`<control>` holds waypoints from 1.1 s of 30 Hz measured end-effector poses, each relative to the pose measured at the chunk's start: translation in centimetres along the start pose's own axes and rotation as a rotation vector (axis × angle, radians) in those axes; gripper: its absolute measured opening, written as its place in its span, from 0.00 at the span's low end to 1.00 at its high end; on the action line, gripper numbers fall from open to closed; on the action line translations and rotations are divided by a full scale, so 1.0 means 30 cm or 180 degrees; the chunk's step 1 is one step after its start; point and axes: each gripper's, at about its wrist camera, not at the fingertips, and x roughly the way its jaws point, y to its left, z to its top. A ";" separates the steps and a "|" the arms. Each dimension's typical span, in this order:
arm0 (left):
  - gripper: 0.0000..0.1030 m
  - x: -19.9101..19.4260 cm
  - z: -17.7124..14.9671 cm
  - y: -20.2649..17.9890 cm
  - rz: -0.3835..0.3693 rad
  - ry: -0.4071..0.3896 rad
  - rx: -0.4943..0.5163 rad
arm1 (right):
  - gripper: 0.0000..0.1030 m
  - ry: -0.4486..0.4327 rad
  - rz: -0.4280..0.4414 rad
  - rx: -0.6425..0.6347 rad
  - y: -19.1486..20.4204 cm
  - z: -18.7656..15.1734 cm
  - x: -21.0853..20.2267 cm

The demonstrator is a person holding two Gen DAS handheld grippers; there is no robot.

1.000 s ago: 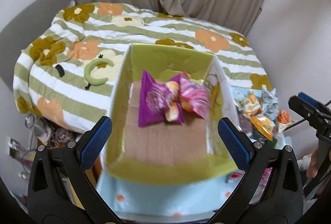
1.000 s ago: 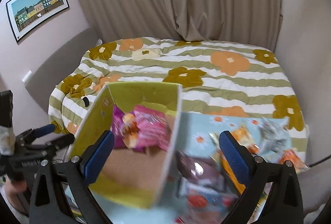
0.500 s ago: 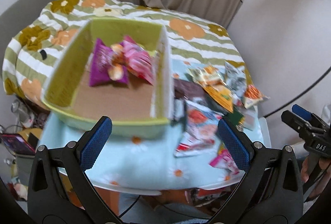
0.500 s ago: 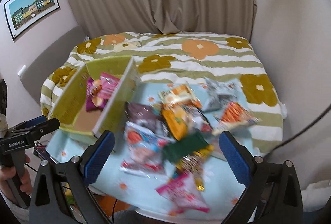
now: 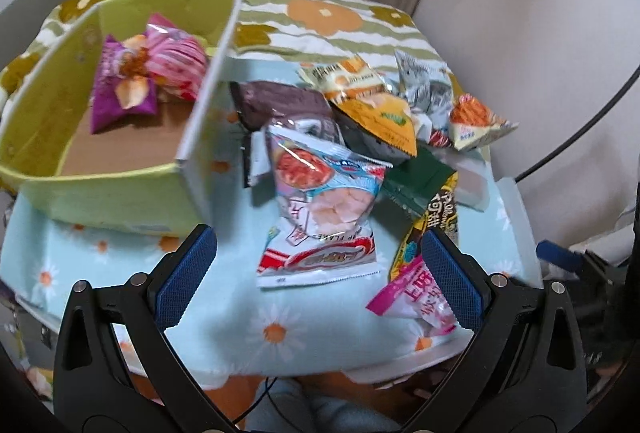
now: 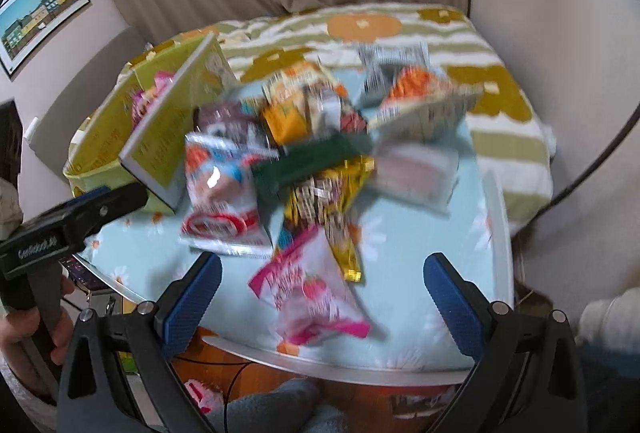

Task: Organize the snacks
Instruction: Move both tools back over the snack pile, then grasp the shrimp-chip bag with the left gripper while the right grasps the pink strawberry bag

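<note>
A green box [image 5: 100, 193] stands at the left of the table and holds a purple packet [image 5: 120, 85] and a pink striped packet [image 5: 176, 65]. A pile of loose snack packets lies to its right, with a prawn-cracker bag [image 5: 320, 209] nearest my left gripper [image 5: 318, 279], which is open and empty just in front of it. A pink strawberry packet [image 6: 312, 293] lies between the fingers of my right gripper [image 6: 320, 291], which is open and empty above the table's near edge. The box also shows in the right wrist view [image 6: 160, 137].
The table has a light blue daisy cloth [image 5: 240, 305]. A bed with a striped flower quilt [image 5: 320, 13] stands behind it, with curtains and walls beyond. The left gripper shows in the right wrist view [image 6: 80, 213]. A black cable [image 6: 600, 153] runs at the right.
Both grippers have swung right, away from the box and toward the loose snack pile, and come lower and closer to the table. Both have stayed open.
</note>
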 end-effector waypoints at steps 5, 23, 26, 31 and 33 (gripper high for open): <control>0.99 0.135 -0.006 -0.023 0.0043 0.0152 0.0141 | 0.98 0.0135 0.0001 0.0177 -0.013 -0.056 0.086; 0.58 0.323 0.010 -0.048 -0.0073 0.0426 0.0335 | 0.97 0.0304 -0.0121 -0.0287 0.048 -0.074 0.245; 0.55 0.319 0.006 -0.056 -0.0061 0.0446 0.0403 | 0.94 0.0338 -0.0093 -0.0383 0.060 -0.076 0.254; 0.53 0.292 -0.019 -0.053 -0.0071 0.0492 0.0456 | 0.83 0.0422 -0.0072 -0.0506 0.080 -0.092 0.275; 0.52 0.282 -0.030 -0.046 -0.0076 0.0512 0.0455 | 0.83 0.0443 -0.0069 -0.0536 0.082 -0.097 0.283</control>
